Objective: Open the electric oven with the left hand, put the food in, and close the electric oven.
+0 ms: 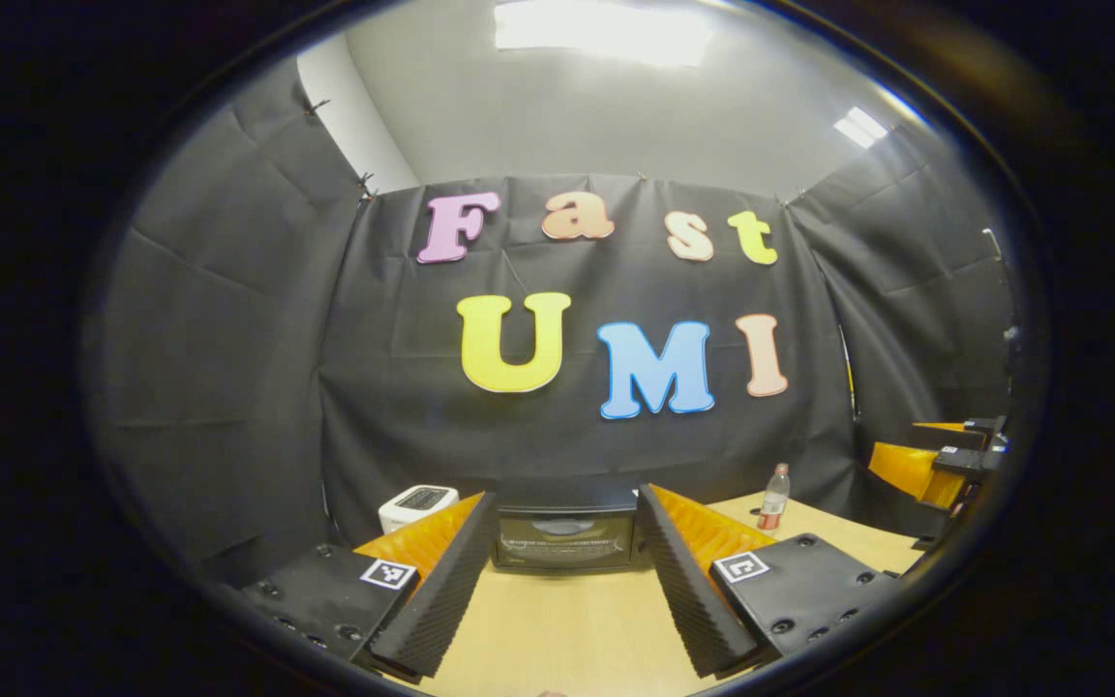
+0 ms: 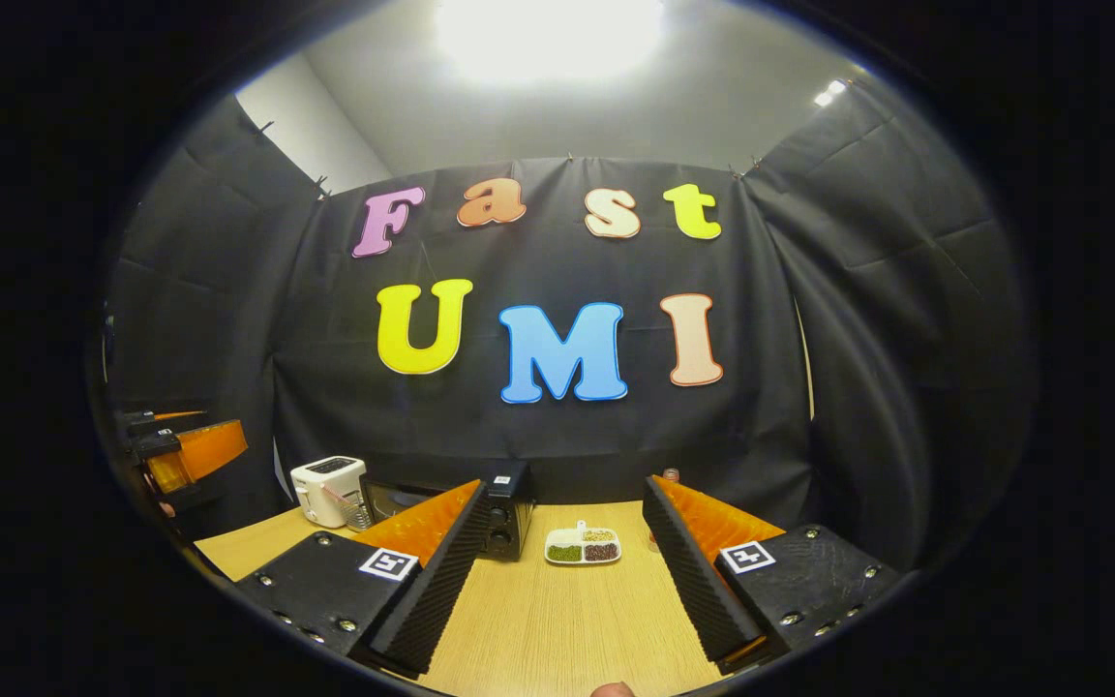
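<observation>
Left tool [image 1: 562,590] spread and empty, aimed dead ahead at shut oven [image 1: 564,537] at table's far edge; right tool [image 2: 557,581] likewise spread, food tray [image 2: 583,547] straight ahead between fingers.

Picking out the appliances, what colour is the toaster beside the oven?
White; the toaster shows best in the right gripper view, left of the black oven.
</observation>
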Tool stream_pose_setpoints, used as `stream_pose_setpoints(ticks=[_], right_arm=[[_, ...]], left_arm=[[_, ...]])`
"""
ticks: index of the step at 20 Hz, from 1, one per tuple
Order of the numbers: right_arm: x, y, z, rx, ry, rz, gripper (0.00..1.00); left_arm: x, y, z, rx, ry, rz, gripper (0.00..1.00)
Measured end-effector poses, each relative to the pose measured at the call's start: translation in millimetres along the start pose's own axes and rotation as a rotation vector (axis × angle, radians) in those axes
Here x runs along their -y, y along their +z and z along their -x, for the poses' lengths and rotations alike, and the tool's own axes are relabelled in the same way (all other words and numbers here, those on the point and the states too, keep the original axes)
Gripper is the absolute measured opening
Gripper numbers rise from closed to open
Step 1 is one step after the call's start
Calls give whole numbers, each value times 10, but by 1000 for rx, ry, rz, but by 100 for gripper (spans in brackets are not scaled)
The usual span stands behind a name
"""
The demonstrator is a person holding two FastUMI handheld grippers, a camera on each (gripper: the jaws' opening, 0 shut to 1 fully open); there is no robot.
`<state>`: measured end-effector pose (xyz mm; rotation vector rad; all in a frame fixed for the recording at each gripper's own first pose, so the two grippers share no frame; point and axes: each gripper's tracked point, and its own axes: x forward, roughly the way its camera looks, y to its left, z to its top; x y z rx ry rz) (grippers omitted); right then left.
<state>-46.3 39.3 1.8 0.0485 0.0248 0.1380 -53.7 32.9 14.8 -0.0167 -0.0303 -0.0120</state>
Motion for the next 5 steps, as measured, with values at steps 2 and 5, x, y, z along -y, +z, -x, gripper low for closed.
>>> stream_pose_setpoints(ticks=[2, 5], right_arm=[[-5, -8, -6, -1, 2, 4, 98], [-39, -29, 2, -11, 11, 11, 98]], left_arm=[[10, -4, 8, -3, -5, -4, 100], [25, 7, 10, 2, -7, -8, 96]])
